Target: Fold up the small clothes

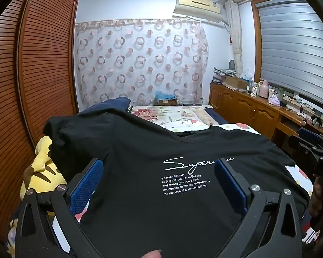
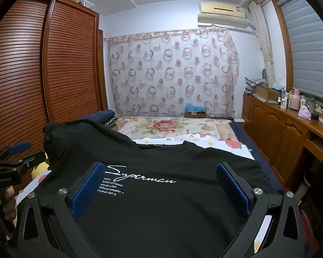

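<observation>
the black t-shirt [image 1: 161, 193] fills the bottom of both wrist views, lying front side up on the bed [image 2: 172, 126] with its white script print "superman" [image 2: 140, 175] and small lines of text facing up. the neckline points away toward the far end of the bed, and the left sleeve [image 1: 75, 133] is bunched up and raised at the shirt's left edge. a floral bedsheet [image 1: 172, 114] shows beyond the collar.

the left gripper [image 1: 159, 182] hangs over the chest print with its blue pads [image 1: 86, 189] spread wide apart, nothing between them; whether they touch the cloth cannot be told. the right gripper [image 2: 159, 185] sits the same way over the shirt, its jaws splayed wide and gripping nothing, the fabric lying flat between the pads [image 2: 87, 191].

a brown slatted wardrobe [image 1: 43, 64] stands to the left, a circle-patterned curtain [image 2: 172, 71] covers the far wall, and a wooden cabinet [image 2: 275, 124] with bottles and boxes runs along the right under a grey window blind [image 1: 295, 49]. an air conditioner [image 1: 198, 5] hangs above the curtain. a yellow plush toy [image 1: 41, 172] lies just beside the shirt's left edge, and a folded navy garment [image 1: 116, 104] sits beyond the raised sleeve.
</observation>
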### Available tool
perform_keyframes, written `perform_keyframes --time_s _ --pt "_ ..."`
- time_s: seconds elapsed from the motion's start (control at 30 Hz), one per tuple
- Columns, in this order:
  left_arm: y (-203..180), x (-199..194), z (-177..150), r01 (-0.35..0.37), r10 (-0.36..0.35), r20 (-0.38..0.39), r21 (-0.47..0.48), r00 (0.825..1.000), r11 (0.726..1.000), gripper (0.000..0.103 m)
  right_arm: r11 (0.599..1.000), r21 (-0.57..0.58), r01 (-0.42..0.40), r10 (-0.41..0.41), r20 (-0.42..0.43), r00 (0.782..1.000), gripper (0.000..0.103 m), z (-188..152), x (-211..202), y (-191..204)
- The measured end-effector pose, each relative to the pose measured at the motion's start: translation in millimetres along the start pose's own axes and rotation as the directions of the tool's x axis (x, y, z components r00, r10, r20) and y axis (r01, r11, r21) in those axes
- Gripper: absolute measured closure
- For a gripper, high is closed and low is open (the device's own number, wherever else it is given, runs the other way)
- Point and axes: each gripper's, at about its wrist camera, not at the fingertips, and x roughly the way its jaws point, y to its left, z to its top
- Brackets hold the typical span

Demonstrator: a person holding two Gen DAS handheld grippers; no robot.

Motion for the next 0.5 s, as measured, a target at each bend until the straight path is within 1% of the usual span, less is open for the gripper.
perform_keyframes --time_s 0.03,0.5 --pt "-0.1 -0.2 0.0 -0.001 0.001 0.004 0.004 1.000 1.000 0.000 1.000 -0.004 -0.002 0.002 -0.010 1.000 0.000 0.1 0.4 0.3" --pt "-0.5 -0.6 0.2 -0.006 0.006 -0.003 0.009 1.000 1.000 0.000 1.000 0.004 -0.006 0.006 -0.005 1.000 0.000 -0.3 0.3 1.4"
